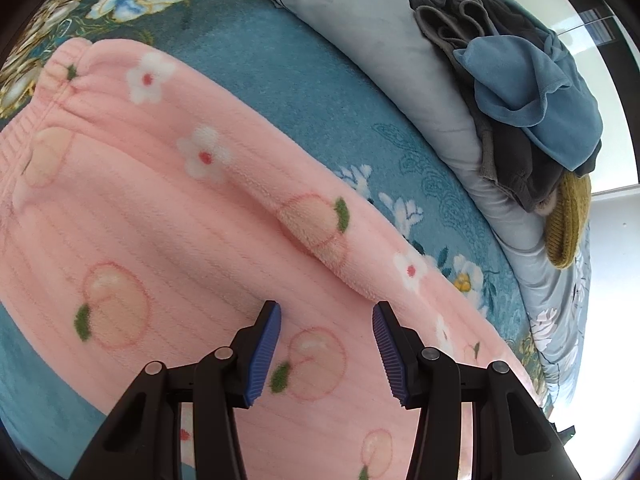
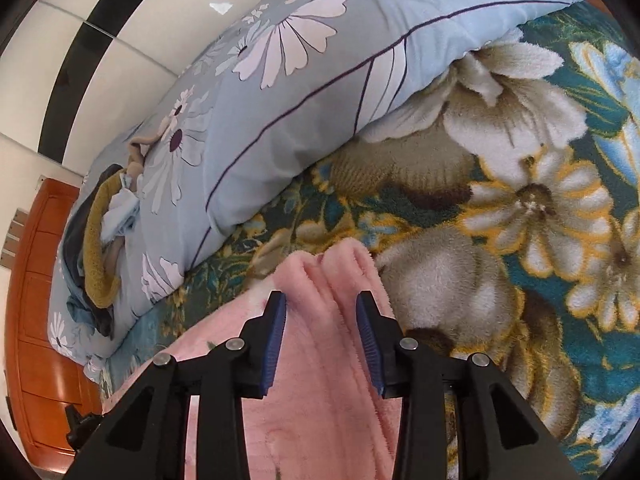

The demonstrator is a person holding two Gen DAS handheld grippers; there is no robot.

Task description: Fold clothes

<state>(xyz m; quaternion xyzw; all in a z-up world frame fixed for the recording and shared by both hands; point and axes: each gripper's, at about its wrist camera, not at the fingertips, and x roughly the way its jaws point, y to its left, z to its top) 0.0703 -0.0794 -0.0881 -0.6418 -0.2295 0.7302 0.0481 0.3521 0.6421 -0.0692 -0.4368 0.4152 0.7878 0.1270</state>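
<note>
A pink fleece garment [image 1: 160,220] printed with peaches and white flowers lies spread on the bed, its gathered elastic waistband [image 1: 52,80] at the upper left. My left gripper [image 1: 327,306] hovers over the garment's lower part with its jaws apart and nothing pinched between the blue pads. In the right wrist view, a bunched edge of the same pink fleece [image 2: 332,272] rises in folds between the jaws of my right gripper [image 2: 321,295]. Those jaws stand apart and the pads do not press the fabric.
The bed is covered by a teal floral blanket [image 2: 520,200]. A light blue flowered duvet [image 2: 280,100] is bunched along the far side, and on it sits a pile of dark, blue and mustard clothes [image 1: 520,100]. An orange wooden cabinet [image 2: 40,320] stands beyond the bed.
</note>
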